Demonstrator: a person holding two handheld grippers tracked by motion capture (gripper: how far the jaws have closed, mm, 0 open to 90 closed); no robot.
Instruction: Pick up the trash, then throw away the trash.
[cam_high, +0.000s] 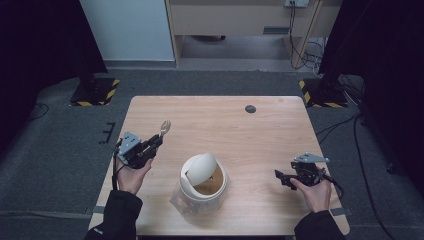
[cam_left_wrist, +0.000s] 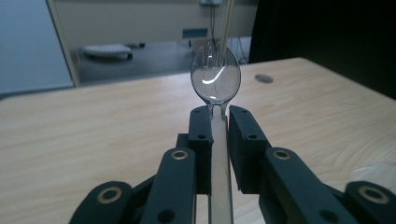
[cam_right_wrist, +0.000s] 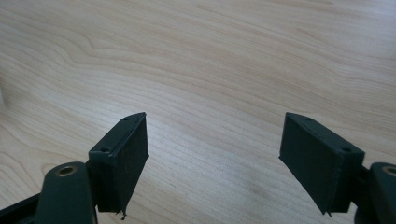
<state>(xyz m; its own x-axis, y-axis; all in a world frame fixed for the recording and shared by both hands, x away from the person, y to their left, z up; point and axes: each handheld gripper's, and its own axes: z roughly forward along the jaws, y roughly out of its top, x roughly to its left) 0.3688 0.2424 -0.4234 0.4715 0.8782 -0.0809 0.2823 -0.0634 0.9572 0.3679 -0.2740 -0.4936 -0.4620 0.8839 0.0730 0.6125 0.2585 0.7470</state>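
Observation:
A clear plastic spork (cam_left_wrist: 215, 79) stands up between the jaws of my left gripper (cam_left_wrist: 218, 119), which is shut on its handle. In the high view that left gripper (cam_high: 156, 141) hovers over the table's left side with the spork (cam_high: 164, 127) pointing away from me. A white round tub (cam_high: 203, 182) with brown contents sits near the front middle, its white lid (cam_high: 201, 166) tilted open on top. My right gripper (cam_high: 278, 175) is held low at the right of the tub. Its jaws (cam_right_wrist: 212, 158) are spread wide over bare wood, open and holding nothing.
The wooden table (cam_high: 220, 120) has a small dark round cap (cam_high: 250, 108) near its far edge. Clear plastic wrapping (cam_high: 179, 201) lies at the tub's front left. Beyond the table are grey floor, stand bases with yellow-black tape (cam_high: 95, 92) and a wooden cabinet (cam_high: 240, 17).

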